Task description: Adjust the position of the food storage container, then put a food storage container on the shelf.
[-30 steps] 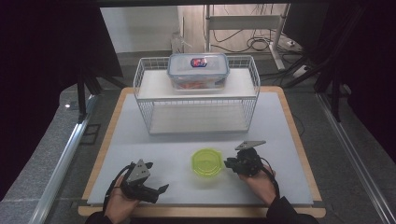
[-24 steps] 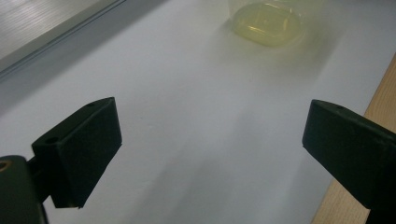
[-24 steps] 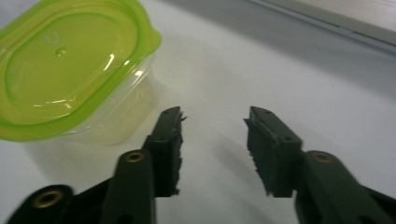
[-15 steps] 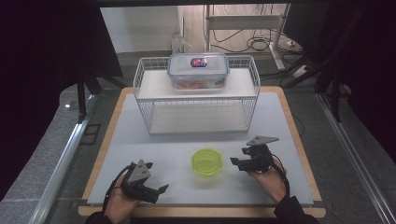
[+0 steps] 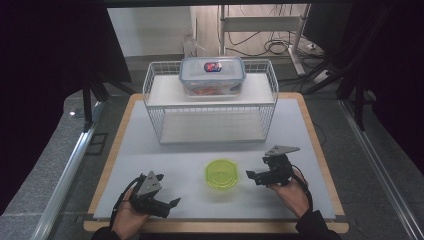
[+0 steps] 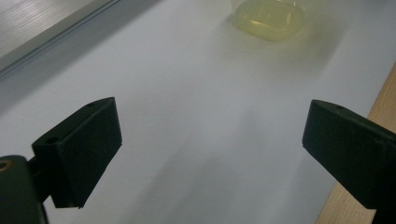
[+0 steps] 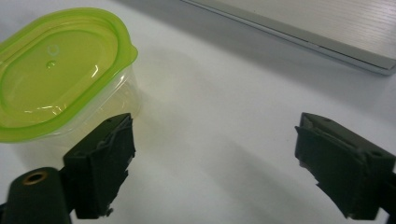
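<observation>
**Green-lidded tub between two open grippers**

We see a small rounded container point(image 5: 221, 175) of clear, slightly cloudy plastic with a glossy lime-green lid, sitting on the smooth matte white mat point(image 5: 200, 150) near the front of the table. The lid has a raised rim and a shallow oval recess that catches the light. The right gripper point(image 5: 257, 176), held just beside the container on its right, has its blocky black jaws spread wide with nothing between them; in the right gripper view the tub point(image 7: 60, 74) stands just past the left-hand jaw, and its far edge is cut off by the frame. The left gripper point(image 5: 167, 205) rests well apart at the front left, jaws likewise wide and empty; its own view shows the container point(image 6: 268, 18) blurred and cropped at the top.

Behind stands a white wire rack point(image 5: 210, 107) bearing a clear lidded box point(image 5: 212, 75) whose orange contents we cannot make out. The mat lies on a wooden board point(image 5: 320, 145).
</observation>
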Tool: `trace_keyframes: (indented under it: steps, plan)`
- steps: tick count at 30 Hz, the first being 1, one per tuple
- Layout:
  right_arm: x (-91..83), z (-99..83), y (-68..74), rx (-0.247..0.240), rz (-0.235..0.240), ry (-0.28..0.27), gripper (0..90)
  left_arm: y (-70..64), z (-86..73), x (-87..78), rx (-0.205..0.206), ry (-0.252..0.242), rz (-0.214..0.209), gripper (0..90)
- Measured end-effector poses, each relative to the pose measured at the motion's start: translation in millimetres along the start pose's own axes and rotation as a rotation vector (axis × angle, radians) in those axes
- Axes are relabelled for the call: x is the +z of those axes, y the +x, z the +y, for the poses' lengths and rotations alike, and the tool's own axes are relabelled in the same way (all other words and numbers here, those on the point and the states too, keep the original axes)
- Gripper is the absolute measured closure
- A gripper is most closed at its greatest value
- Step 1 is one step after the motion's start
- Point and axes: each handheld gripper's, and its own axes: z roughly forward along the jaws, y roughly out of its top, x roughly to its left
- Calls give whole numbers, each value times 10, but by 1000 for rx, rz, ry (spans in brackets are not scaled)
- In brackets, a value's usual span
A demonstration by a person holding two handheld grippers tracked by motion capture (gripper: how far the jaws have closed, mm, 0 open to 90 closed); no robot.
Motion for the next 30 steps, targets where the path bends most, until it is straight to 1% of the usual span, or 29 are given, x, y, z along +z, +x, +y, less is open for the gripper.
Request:
trace_keyframes:
  steps: [5,9,10,12,13,14,16,17,20,21,22,23,24,25,30]
  plan:
    - [-19,22,2,3,-7,-16,76,8,-3,-4,2,-2,0,46]
    - [-47,40,8,10,-6,-12,67,5,-1,-3,3,-1,1,46]
    - [-72,56,14,11,-3,-11,42,3,0,-1,3,1,1,46]
    - [-78,63,16,14,-5,-12,39,3,0,-1,3,1,1,46]
    - [-105,88,24,25,-4,-9,42,5,0,-1,3,0,2,46]
    - [-105,88,24,25,-4,-9,42,5,0,-1,3,0,2,46]
    - [-149,127,42,48,9,-21,98,3,-1,2,0,1,3,46]
    - [-163,143,43,60,22,-28,124,4,0,2,3,1,3,46]
    - [-170,188,45,97,88,-48,212,1,1,3,4,1,4,46]
    - [-150,200,49,108,117,-51,212,1,2,2,5,1,5,46]
    - [-131,209,54,114,131,-48,259,3,2,1,5,1,6,46]
    - [-113,214,56,119,143,-47,281,3,2,2,4,1,6,46]
    - [-113,214,56,119,143,-47,281,3,2,2,4,1,6,46]
    - [-46,229,62,140,177,-39,322,4,1,5,3,2,6,46]
    - [58,249,105,235,250,-7,442,4,3,1,7,0,8,46]
